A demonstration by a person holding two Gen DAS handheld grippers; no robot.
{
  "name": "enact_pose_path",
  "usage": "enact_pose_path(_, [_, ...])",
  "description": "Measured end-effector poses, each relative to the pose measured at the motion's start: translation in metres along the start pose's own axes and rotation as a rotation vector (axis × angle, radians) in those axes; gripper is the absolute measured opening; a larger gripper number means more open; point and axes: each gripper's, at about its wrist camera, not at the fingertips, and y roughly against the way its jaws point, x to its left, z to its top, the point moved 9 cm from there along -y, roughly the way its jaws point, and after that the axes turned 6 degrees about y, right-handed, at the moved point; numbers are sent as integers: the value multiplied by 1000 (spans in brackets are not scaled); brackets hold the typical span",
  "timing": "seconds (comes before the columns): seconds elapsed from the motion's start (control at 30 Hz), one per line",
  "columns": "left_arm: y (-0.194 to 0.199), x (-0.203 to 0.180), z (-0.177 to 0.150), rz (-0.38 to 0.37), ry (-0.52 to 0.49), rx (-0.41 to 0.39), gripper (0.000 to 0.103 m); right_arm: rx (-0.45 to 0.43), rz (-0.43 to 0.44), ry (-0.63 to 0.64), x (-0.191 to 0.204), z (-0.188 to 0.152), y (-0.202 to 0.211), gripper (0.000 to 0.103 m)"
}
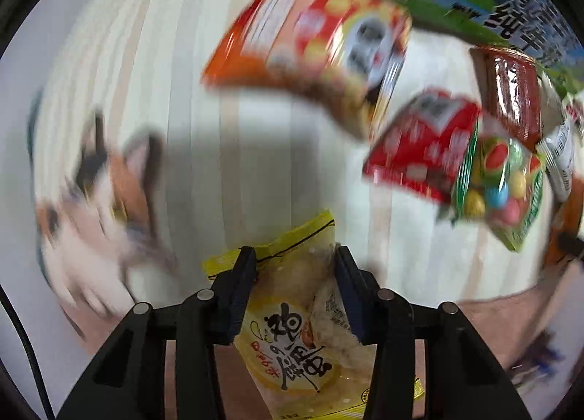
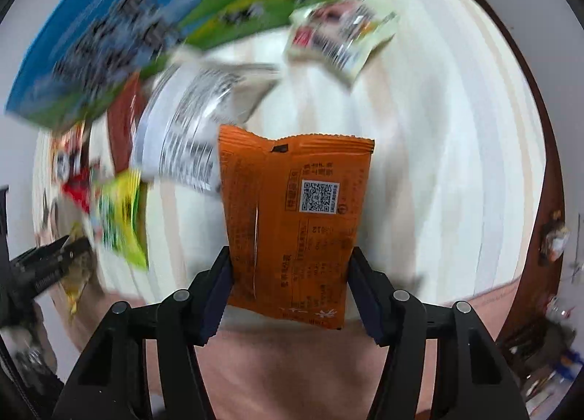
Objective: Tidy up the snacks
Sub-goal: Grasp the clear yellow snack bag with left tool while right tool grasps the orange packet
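In the left wrist view, a cat-print patch blurs at the far left of the striped cloth. The left gripper has its fingers clamped on a yellow packet, pinched across its width so it hangs clear of the cloth, probably for carrying. Further right lie an orange-red bag, a red packet, a candy bag and a brown packet, bunched near a blue-green box (likely where the snacks are being gathered).

In the right wrist view, the box sits upper left, with a white wrapper just right of it and a pale packet beyond. The right gripper is closed on an orange packet, held upright by its sides, back facing the camera. The table edge curves at right.
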Motion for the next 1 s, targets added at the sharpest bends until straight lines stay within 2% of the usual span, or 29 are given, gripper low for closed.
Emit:
enact_pose_path(0.17, [13,27,-4,-159,228,67,43,52,17,26,6,-22,-8,67])
enact_pose_path(0.23, [29,38,1,-210,295,50,45,63,30,11,3,-25,-11,71])
enact_pose_path(0.37, [66,54,-9,-277,395,7,67,72,51,-16,3,-33,-18,79])
enact_pose_path(0.4, [68,55,-16,-284,409,11,69,71,53,-16,4,-35,-18,79])
enact_pose_path(0.47, [62,53,-33,-308,422,65,71,72,55,-14,-3,-35,-22,79])
enact_pose_path(0.53, [44,47,-49,-338,447,141,71,71,56,-14,9,-31,-21,79])
enact_pose_path(0.63, [23,35,-70,-389,485,209,71,68,57,-18,10,-32,-21,79])
enact_pose_path(0.73, [6,20,-69,-367,472,196,71,57,56,-27,9,-31,-20,79])
enact_pose_path(0.77, [1,21,-66,-361,455,193,71,47,45,-23,9,-31,-19,75])
enact_pose_path(0.9, [-3,-3,-63,-272,316,136,71,27,6,28,11,-26,-11,65])
enact_pose_path(1.0, [-3,-24,-60,-216,219,106,71,38,14,64,18,-34,-9,63])
